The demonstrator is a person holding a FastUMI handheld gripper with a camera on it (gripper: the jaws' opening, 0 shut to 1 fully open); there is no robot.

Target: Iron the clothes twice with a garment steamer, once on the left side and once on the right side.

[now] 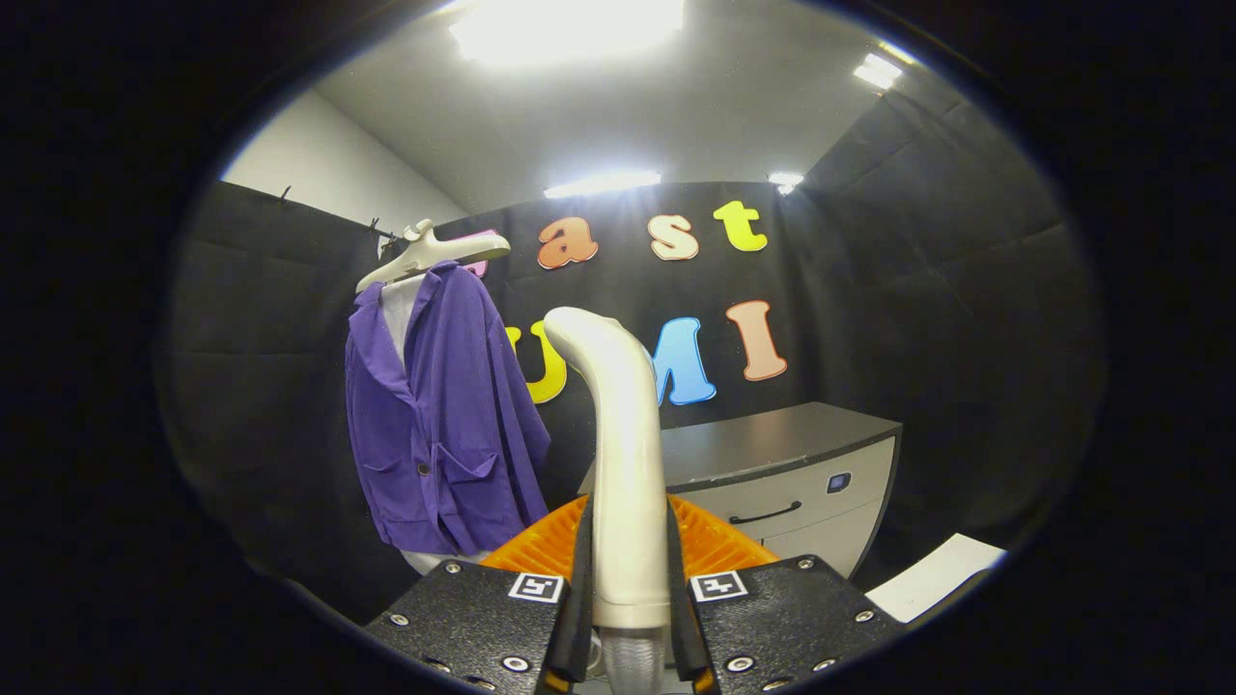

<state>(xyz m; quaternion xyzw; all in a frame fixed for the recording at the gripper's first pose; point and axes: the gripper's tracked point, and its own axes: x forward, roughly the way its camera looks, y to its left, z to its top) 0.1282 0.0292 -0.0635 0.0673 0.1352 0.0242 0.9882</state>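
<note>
A cream-white garment steamer (623,454) stands upright between my fingers, its curved head bent toward the left. My gripper (628,569) is shut on the steamer's handle, both fingers pressing its sides. Beyond the fingers and to the left, a purple jacket (439,415) hangs on a pale hanger (430,253) against the booth wall. Its front faces me, with two pockets and a white inner garment showing at the collar and hem. The steamer head is apart from the jacket, a short way to its right.
A grey cabinet (772,463) with a dark top and a drawer handle stands beyond the steamer to the right. A white sheet (937,574) lies low at the right. Bright ceiling lights shine overhead.
</note>
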